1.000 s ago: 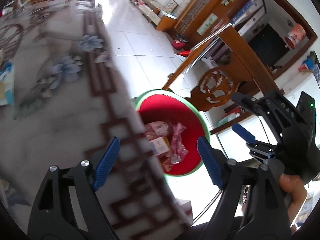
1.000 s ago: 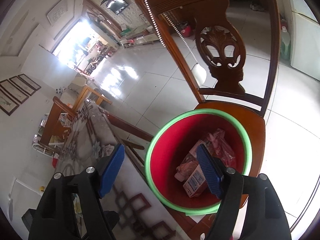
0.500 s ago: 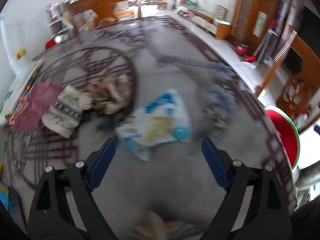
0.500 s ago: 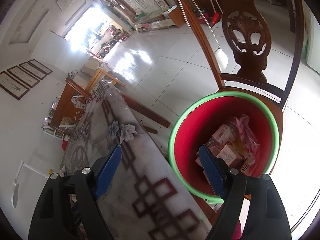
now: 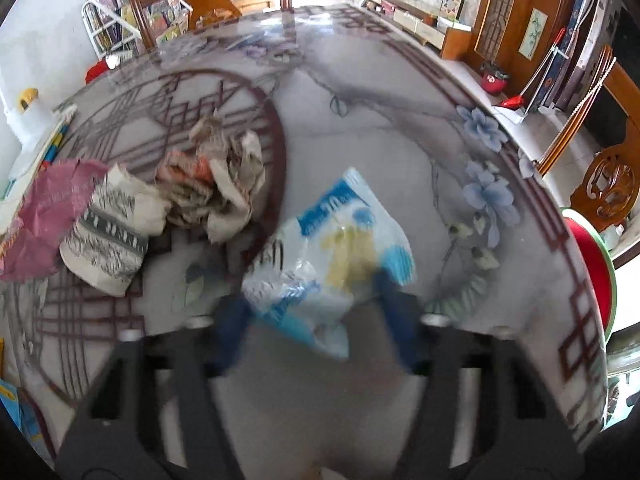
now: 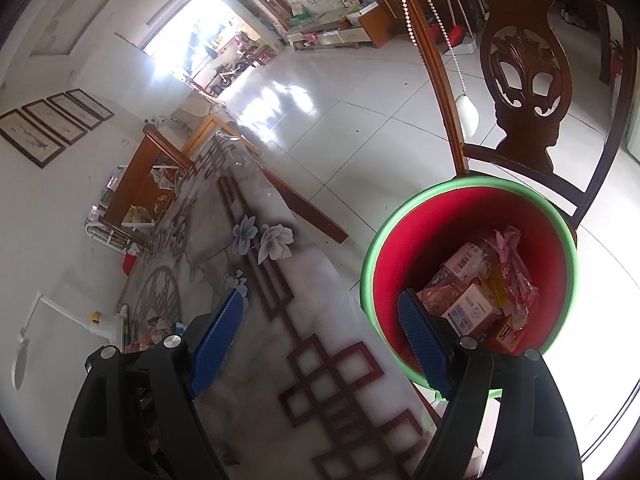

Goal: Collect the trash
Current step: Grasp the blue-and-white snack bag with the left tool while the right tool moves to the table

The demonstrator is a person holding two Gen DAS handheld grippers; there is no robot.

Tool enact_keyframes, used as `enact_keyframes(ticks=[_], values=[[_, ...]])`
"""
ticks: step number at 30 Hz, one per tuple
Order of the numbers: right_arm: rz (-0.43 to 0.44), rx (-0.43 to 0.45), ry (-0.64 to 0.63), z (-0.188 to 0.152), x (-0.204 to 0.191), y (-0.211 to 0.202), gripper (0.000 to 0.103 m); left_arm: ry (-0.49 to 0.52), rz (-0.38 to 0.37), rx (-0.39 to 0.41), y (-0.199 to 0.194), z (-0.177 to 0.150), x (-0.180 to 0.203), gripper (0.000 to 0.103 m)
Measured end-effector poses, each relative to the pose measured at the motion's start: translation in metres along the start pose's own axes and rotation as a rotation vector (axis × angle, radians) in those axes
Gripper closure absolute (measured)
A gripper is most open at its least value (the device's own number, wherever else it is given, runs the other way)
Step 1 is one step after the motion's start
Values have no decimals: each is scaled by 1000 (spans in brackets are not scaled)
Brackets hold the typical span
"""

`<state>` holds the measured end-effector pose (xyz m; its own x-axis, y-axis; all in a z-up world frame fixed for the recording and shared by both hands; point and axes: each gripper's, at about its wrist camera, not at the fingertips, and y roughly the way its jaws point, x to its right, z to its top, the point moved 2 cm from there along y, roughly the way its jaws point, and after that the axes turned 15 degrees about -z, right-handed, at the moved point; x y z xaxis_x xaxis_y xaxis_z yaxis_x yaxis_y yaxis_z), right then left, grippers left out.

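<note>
A blue, white and yellow plastic wrapper [image 5: 332, 252] lies on the patterned table [image 5: 400, 128]. My left gripper [image 5: 316, 320] is open, its blurred blue fingers either side of the wrapper's near end. Crumpled newspaper [image 5: 216, 180], a folded printed paper [image 5: 108, 240] and a pink sheet [image 5: 44, 216] lie to the left. The red bin with a green rim [image 6: 472, 276] holds cartons and pink wrappers [image 6: 484, 292]; it also shows in the left wrist view [image 5: 596, 264]. My right gripper [image 6: 324, 336] is open and empty above the table edge beside the bin.
The bin stands on a carved wooden chair [image 6: 524, 80] off the table's right edge. A white bottle with a yellow cap [image 5: 24, 112] and books stand at the table's far left. White tiled floor [image 6: 320, 112] lies beyond.
My left gripper swung from the bin to the table and has closed in on the blue wrapper, fingers still moving. My right gripper has shifted slightly away from the bin over the table edge.
</note>
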<state>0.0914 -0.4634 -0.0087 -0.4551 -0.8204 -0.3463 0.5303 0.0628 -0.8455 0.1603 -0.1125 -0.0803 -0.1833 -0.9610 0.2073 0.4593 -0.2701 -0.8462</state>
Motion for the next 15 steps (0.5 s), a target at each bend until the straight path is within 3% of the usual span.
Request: enact_keyframes(ticks=[1, 6, 11, 15], values=[[-2, -2, -11, -1, -3, 0, 26, -12, -6, 7, -2, -3, 0, 64], [-19, -2, -59, -7, -17, 2, 26, -82, -70, 108, -46, -28, -12, 65], [-32, -18, -106, -16, -33, 6, 26, -60, -41, 100, -81, -65, -25, 65], [-58, -8, -150, -22, -47, 6, 26, -184, -66, 106, -92, -90, -55, 64]])
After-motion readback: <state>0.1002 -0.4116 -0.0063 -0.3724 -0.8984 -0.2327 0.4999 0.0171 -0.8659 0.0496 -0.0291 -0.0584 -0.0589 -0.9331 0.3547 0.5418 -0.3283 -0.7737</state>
